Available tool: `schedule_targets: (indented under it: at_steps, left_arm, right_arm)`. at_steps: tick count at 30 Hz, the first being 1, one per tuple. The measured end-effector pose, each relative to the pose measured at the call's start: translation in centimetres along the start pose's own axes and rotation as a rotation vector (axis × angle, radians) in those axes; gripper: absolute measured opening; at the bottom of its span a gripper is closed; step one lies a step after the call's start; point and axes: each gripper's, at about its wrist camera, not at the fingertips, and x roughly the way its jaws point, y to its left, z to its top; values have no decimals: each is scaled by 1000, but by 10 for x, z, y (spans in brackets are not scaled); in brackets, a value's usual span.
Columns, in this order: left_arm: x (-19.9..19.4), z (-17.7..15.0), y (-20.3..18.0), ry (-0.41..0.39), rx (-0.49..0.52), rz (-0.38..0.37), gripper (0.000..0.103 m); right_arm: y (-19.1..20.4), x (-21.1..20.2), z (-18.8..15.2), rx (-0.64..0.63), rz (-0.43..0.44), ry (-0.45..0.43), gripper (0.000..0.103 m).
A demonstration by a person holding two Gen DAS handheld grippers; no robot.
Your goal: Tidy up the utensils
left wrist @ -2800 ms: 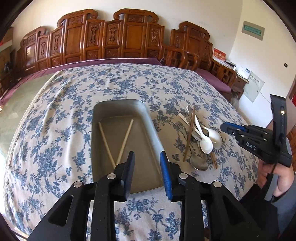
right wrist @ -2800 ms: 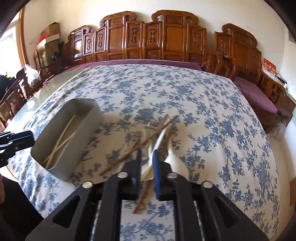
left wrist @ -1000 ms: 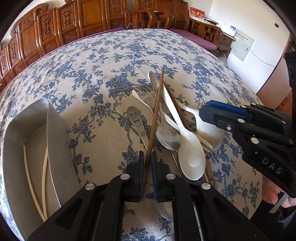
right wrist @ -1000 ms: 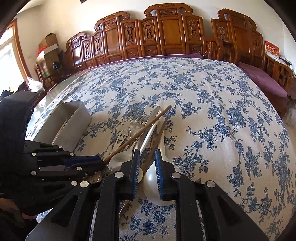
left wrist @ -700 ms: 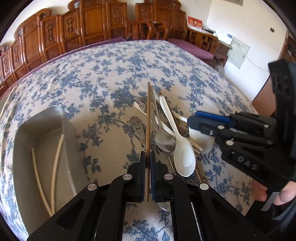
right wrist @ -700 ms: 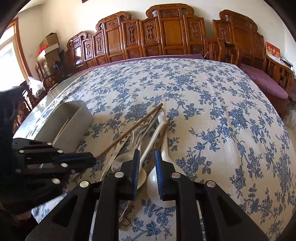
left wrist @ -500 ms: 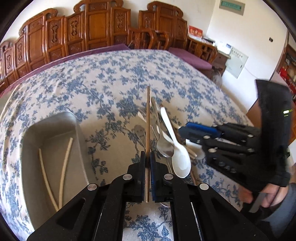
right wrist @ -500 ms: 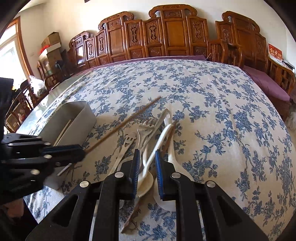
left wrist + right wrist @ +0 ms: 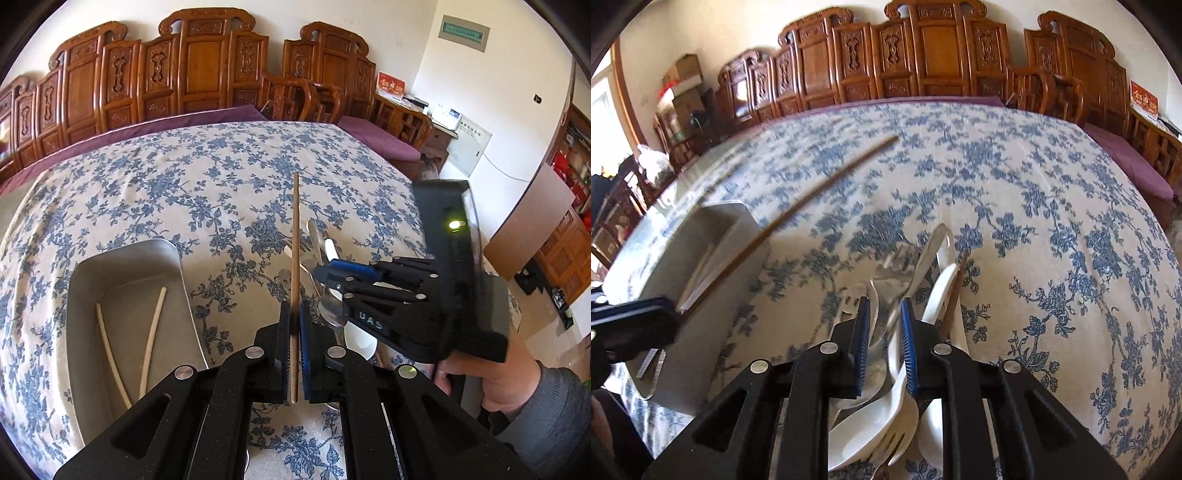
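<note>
My left gripper (image 9: 294, 354) is shut on a dark wooden chopstick (image 9: 294, 258) and holds it above the table, pointing away from me. The chopstick also shows in the right wrist view (image 9: 798, 210), above the grey metal tray (image 9: 713, 236). The tray (image 9: 88, 280) lies to the left and holds two pale chopsticks (image 9: 147, 343). My right gripper (image 9: 882, 350) is open a little, low over a pile of white and metal spoons and forks (image 9: 916, 280). It also shows in the left wrist view (image 9: 328, 273), over the pile.
The table carries a blue floral cloth (image 9: 192, 192). Carved wooden chairs (image 9: 207, 74) line its far side. A second dark chopstick (image 9: 955, 291) lies in the pile. The table's front edge is close below both grippers.
My left gripper closed on the dark chopstick, lifted it off the pile and swung it left toward the tray. My right gripper has dropped lower over the pile.
</note>
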Motion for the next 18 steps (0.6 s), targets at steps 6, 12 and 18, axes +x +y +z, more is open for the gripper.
schedule_targets:
  at_steps: [6, 12, 18]
  left_arm:
    - [-1, 0, 3, -9, -12, 13, 3]
    - [-3, -2, 2, -12, -3, 14, 3]
    - [-1, -2, 2, -10, -2, 15, 3]
  right_arm:
    - [0, 10, 0, -3, -24, 31, 19]
    - [-1, 14, 4, 12, -17, 38, 18]
    - [-3, 15, 4, 47, 15, 50, 15]
